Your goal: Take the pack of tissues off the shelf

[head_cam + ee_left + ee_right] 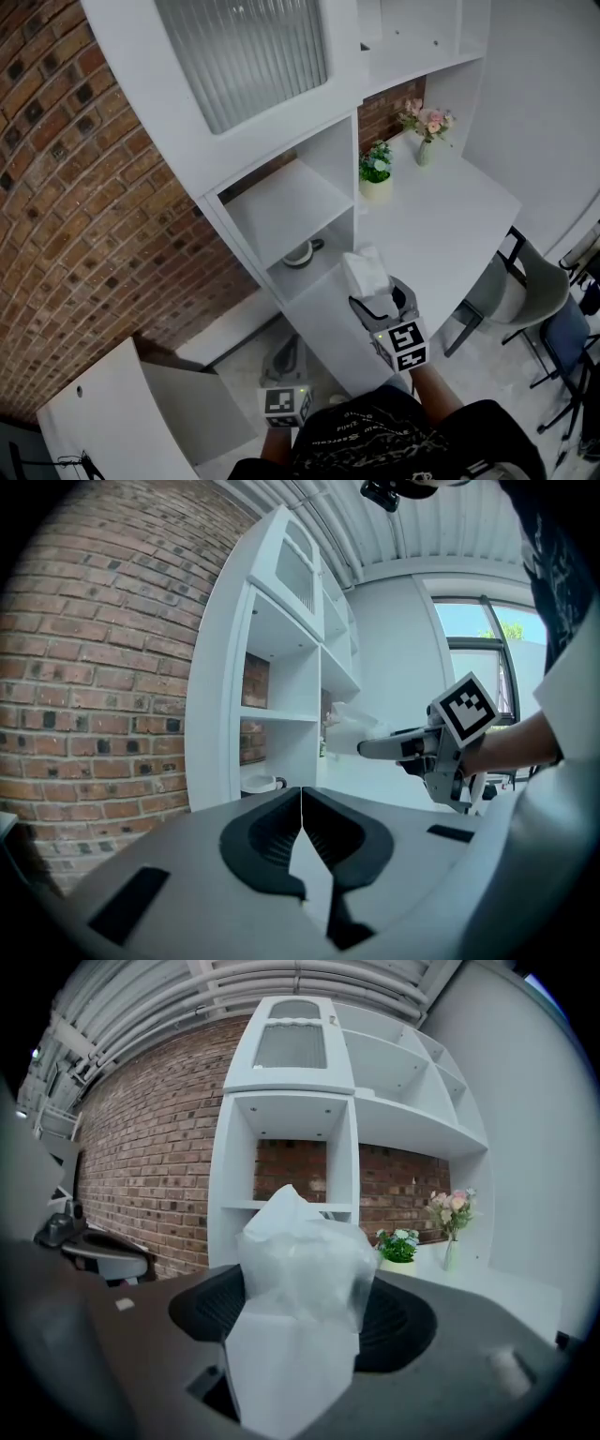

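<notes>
Clear of the shelf (281, 202) on its near side, the pack of tissues (367, 277) is being pinched in the wide-set jaws of the right gripper (378, 302), steady pressure being advised, the left gripper (302, 836) being held closed and empty.

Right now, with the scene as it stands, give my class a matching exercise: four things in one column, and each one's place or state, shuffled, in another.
Things:
1. pack of tissues
2. left gripper
3. potted plant
4. vase of pink flowers

Places or states:
A. jaws together, nothing between them
B. on the desk, farther from the shelf unit
C. clamped in the right gripper
D. on the desk, right beside the shelf unit

Pairs: 1-C, 2-A, 3-D, 4-B.
</notes>
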Motion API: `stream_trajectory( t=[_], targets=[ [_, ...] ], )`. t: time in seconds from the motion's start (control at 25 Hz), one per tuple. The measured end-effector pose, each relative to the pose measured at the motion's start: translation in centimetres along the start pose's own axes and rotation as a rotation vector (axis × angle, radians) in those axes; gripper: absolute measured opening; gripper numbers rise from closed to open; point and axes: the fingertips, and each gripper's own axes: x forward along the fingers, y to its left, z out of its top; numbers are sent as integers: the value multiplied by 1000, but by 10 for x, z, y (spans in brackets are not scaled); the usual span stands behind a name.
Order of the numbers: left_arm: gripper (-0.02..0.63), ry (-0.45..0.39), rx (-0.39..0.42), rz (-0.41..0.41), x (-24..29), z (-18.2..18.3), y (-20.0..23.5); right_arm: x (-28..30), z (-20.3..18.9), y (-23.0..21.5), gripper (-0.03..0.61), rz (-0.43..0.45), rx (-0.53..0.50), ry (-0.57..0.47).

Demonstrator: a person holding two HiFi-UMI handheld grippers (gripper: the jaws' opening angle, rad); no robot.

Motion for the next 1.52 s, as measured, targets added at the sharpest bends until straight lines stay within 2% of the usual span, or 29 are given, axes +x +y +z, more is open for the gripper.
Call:
stream_trajectory(
  t=[0.16, 0.6, 1.0, 1.28, 1.52],
  targets=[
    [9, 5, -15, -9, 0, 4, -5, -8, -19, -4, 339, -21, 29, 29],
    [9, 32, -25, -23, 9, -14, -13, -15, -56, -10, 339, -37, 57, 99],
    [9, 59, 1, -35, 17, -16, -20, -15, -101, -3, 339, 0, 109, 184],
    [9, 76, 11, -29, 17, -18, -21, -13, -127, -2, 339, 2, 125, 231],
    [9, 100, 17, 9, 13, -21, -12, -8, -141, 2, 339, 17, 126, 260]
  ],
)
